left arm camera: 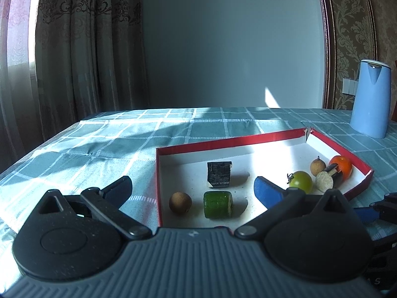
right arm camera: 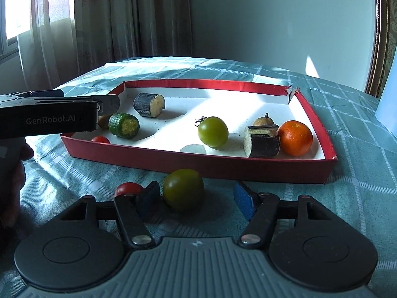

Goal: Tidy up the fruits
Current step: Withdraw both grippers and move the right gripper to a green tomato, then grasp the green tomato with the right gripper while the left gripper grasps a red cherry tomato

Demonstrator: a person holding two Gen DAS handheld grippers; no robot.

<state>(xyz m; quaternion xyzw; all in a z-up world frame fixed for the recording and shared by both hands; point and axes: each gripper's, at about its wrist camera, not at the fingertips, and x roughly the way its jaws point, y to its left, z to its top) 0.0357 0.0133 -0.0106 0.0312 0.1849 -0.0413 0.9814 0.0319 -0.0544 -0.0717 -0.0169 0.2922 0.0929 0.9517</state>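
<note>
Your right gripper (right arm camera: 196, 202) sits low over the counter (right arm camera: 347, 149) just short of the red tray (right arm camera: 248, 171), jaws partly spread around the green tomato (right arm camera: 183, 189); the left pad is at or very near its skin, the right pad stands clear, so nothing is pinched yet. A small red tomato (right arm camera: 129, 189) lies just beside that left pad, outside the jaws. Your left gripper (left arm camera: 192, 188) hangs over the tray's near left corner, jaws spread wide and empty.

Inside the tray lie a second green tomato (right arm camera: 213, 132), an orange (right arm camera: 294, 137), a dark cut piece (right arm camera: 261, 144) touching it, another dark piece (right arm camera: 148, 104), a green cut piece (right arm camera: 124, 125), a brown round fruit (left arm camera: 180, 203), and one more red tomato (right arm camera: 100, 139) by the near wall.

Risks, as I judge them: the green tomato is round and smooth, so if one pad arrives first it may roll away or squirt out sideways; centre it before you squeeze. The left pad could nudge the small red tomato and send it rolling across the cloth. Squeeze too hard and the skin may split. On the lift, carry it high enough to clear the tray's near wall; catch that wall and the light tray will likely slide and scatter what is already placed.
</note>
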